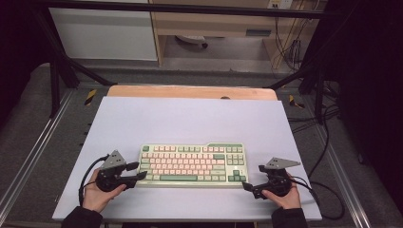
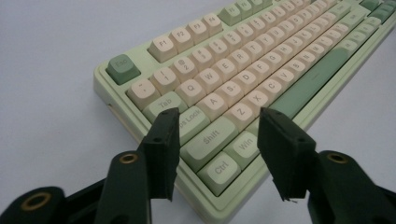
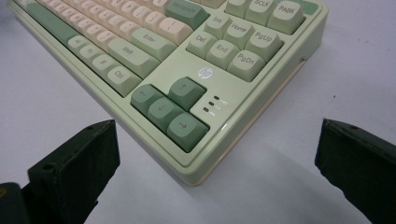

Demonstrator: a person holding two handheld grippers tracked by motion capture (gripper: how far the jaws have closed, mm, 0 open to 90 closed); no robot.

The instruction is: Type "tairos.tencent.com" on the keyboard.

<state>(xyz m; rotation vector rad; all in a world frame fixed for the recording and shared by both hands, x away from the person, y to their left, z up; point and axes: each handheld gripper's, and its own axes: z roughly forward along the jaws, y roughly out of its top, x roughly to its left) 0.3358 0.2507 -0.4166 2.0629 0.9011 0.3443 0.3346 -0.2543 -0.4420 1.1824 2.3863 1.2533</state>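
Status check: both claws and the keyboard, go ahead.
Left claw half open, straddling keyboard near-left corner, no grip. Right claw wide open off near-right corner. Nothing in the way.

Pale green keyboard on a lilac-white sheet

The keyboard [image 1: 192, 165] has a light green case, cream-pink letter keys, pale green modifier keys, and darker green space bar, Esc and arrow keys. The sheet [image 1: 190, 118] under it is plain pale lilac; the table [image 1: 190, 91] edge beyond is light wood. Both grippers, left gripper [image 1: 138, 171] and right gripper [image 1: 253, 180], are black with grey plates.
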